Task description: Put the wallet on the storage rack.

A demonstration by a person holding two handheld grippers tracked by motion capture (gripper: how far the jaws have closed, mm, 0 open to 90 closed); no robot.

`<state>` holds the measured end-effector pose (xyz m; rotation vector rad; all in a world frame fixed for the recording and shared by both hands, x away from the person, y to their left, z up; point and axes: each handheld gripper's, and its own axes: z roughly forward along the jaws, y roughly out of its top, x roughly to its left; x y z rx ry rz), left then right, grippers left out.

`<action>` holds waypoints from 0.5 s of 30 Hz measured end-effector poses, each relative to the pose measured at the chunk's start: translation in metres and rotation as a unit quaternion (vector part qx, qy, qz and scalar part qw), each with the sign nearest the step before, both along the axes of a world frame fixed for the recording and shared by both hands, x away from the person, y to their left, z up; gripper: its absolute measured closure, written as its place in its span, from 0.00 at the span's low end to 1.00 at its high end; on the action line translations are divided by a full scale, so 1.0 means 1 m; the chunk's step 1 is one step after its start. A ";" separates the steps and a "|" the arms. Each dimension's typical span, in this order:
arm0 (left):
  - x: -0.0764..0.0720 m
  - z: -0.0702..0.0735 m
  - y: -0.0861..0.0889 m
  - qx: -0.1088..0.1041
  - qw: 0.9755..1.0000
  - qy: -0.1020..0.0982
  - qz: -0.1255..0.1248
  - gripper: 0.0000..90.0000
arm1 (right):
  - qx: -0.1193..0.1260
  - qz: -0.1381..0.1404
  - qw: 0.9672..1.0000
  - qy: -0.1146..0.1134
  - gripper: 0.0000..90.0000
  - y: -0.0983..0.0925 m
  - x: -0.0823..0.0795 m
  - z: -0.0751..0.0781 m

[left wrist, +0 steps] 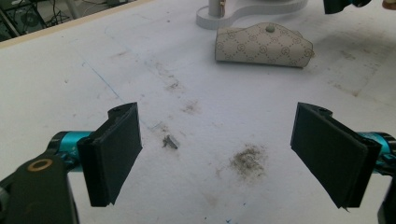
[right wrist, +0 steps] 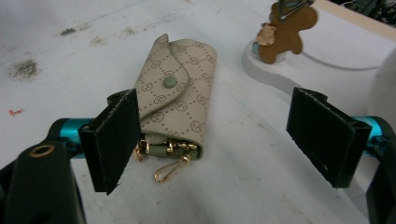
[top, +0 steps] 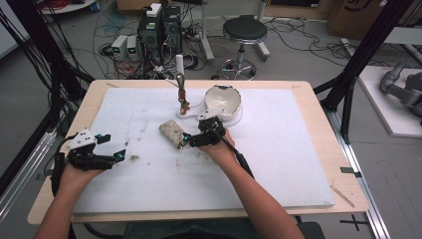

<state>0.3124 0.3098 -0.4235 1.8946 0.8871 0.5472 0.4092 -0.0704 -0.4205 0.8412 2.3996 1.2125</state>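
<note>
On the table (top: 298,164), mid-pad, lies the pouch (top: 170,132), flap snapped, gold hooks spilling from its near end. Right tongs (right wrist: 217,140) released, left jaw touching the pouch, right jaw well apart. Left tongs (left wrist: 219,154) released, idle. Risk: closing off-centre pinches the hooks (right wrist: 170,161), so the pouch swivels or slips

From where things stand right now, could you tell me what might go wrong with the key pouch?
The open right gripper sits off-centre on the key pouch: closing may catch only its edge and push it aside. The gold clips at its open end could snag a jaw. The white stand lies close behind and may be bumped.
</note>
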 end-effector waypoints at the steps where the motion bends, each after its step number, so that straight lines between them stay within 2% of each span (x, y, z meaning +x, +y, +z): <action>1: 0.000 0.000 0.000 0.000 1.000 0.001 0.000 0.18 | -0.002 0.000 1.000 0.005 0.20 0.003 0.000 -0.002; 15: 0.001 -0.002 -0.001 0.002 1.000 0.005 -0.003 0.18 | -0.002 0.002 0.999 0.032 0.20 0.025 0.006 -0.021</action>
